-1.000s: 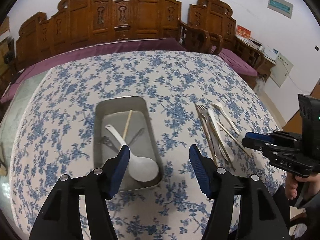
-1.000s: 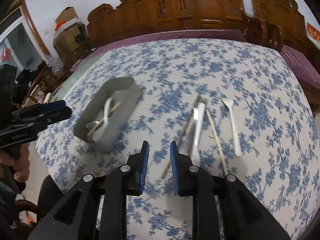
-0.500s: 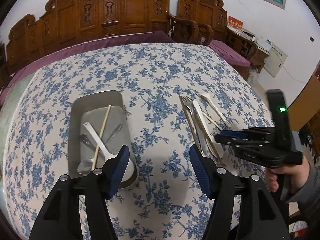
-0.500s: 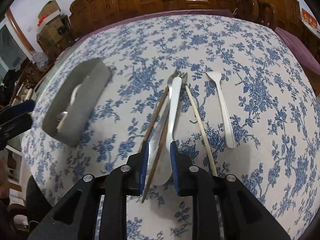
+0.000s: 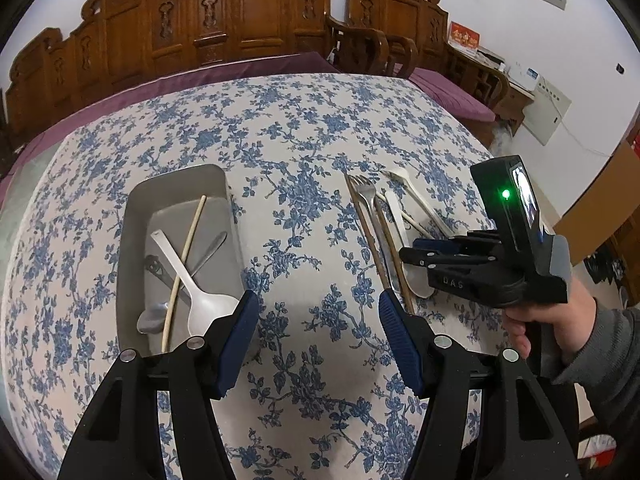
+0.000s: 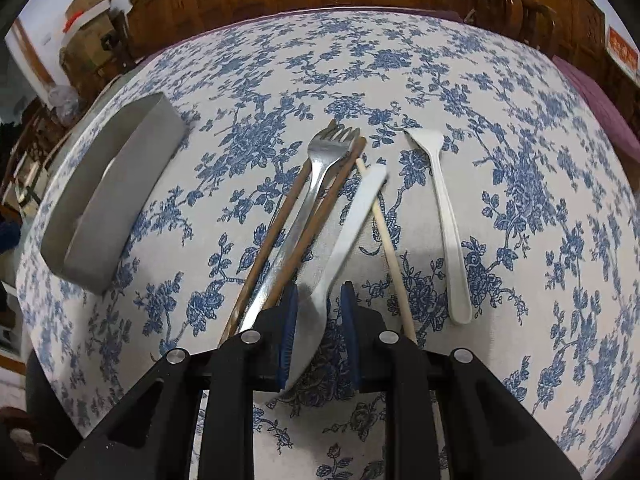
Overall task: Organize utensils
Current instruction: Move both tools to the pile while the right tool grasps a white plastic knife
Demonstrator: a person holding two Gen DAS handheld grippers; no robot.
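Straddling the white plastic spoon (image 6: 344, 236), the right gripper (image 6: 318, 334) sits low over the blue-flowered tabletop (image 6: 500, 92) with its jaws narrowly apart, one blue pad on either side of the spoon where handle widens into bowl. No contact between pads and spoon can be confirmed; the bowl end passes under the jaws and is cut off.

Risks, judged from this layout:
- The left pad sits just beside the two dark brown chopsticks (image 6: 304, 232) and the steel fork (image 6: 310, 196) lying between them. Closing could catch a chopstick, or drag the bundle.
- The pale wooden chopstick (image 6: 386, 236) runs under the right finger body and may roll when disturbed.
- A thin, flat spoon gripped at the edges may pivot or slip out on lifting.

The white plastic fork (image 6: 444, 216) lies apart to the right and appears clear of the grasp.

The left gripper (image 5: 318, 334) hovers with jaws wide apart and empty, near the grey metal rectangular tray (image 5: 132, 240). The tray holds a white spoon (image 5: 196, 280), a light chopstick (image 5: 186, 260) and metal utensils crossed beneath them, of which the type is hard to make out. From the right wrist view only the tray's outer wall shows; its contents are hidden. Carved wooden chairs (image 5: 248, 12) stand beyond the tabletop.
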